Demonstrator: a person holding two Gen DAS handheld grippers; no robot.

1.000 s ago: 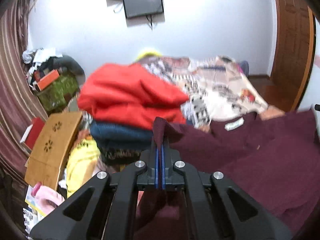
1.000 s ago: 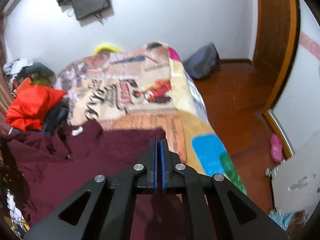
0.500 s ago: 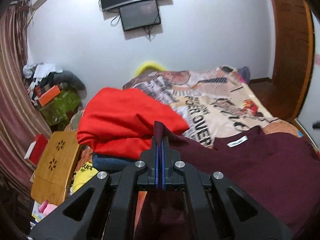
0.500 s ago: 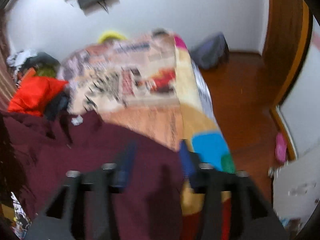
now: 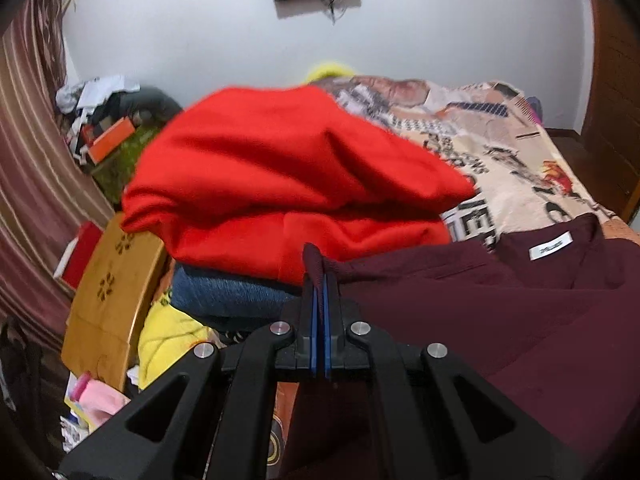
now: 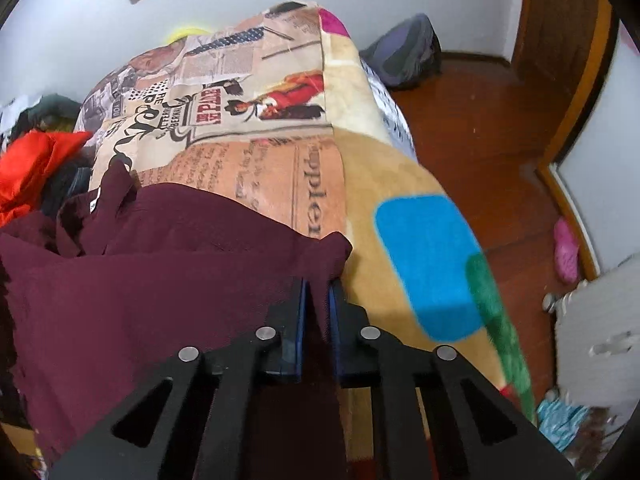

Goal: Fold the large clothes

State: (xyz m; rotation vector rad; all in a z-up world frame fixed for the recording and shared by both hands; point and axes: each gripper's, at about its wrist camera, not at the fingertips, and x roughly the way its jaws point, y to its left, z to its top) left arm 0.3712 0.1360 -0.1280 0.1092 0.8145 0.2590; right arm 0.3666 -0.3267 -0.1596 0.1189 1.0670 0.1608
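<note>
A: Where is the garment [image 6: 160,264] lying, and how is it being held?

B: It is being spread over the bed [image 6: 256,120], collar label toward the red pile [image 5: 280,184]. One corner is being pinched by the left gripper [image 5: 319,292], whose jaws are shut tight on it. Another corner is bunched between the right gripper's [image 6: 317,292] jaws, which are closing with the cloth between the pads.

A: How is the fabric judged to handle?

B: It is judged soft, light and limp, so sagging and creasing are to be expected. Corners and hems are judged the best places to be gripped, since the middle would only be bunched. A thin fold could be lost from the jaws.
</note>
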